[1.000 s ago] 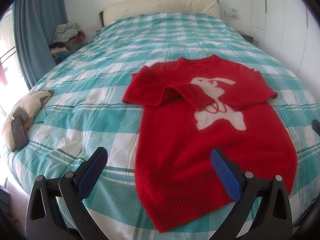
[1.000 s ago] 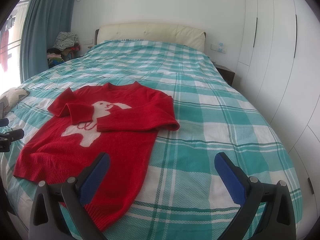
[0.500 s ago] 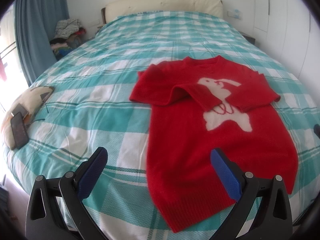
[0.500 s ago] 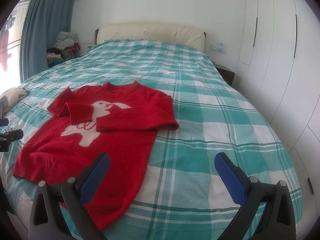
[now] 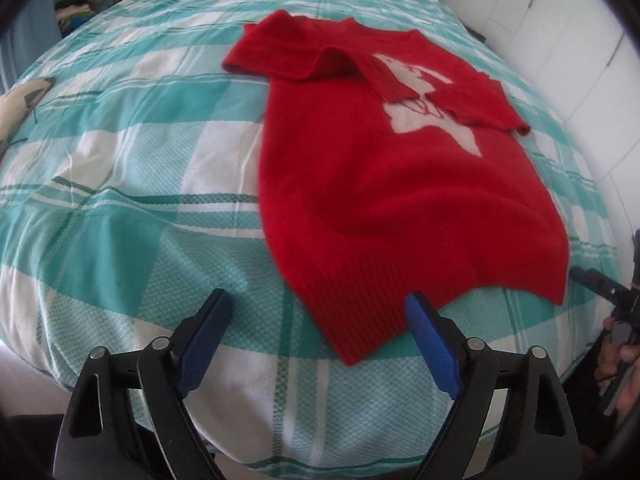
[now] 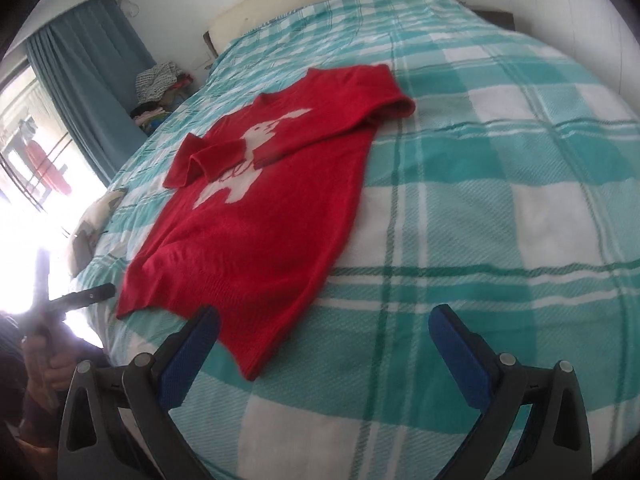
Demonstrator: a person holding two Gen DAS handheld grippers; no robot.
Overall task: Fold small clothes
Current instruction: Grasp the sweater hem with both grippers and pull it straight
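Teal-and-white checked bedspread (image 5: 120, 184) with a red sweater (image 5: 384, 184) lying flat near its foot edge.

Both sleeves are folded across the chest over a white animal motif (image 6: 240, 172); the ribbed hem faces the grippers. Left gripper (image 5: 320, 316) is closing with the hem corner between its apart fingers, untouched; right gripper (image 6: 324, 332) is spread wide, gripping nothing.

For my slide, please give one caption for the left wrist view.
Left gripper, jaws closing, above the red sweater hem on a checked bed.
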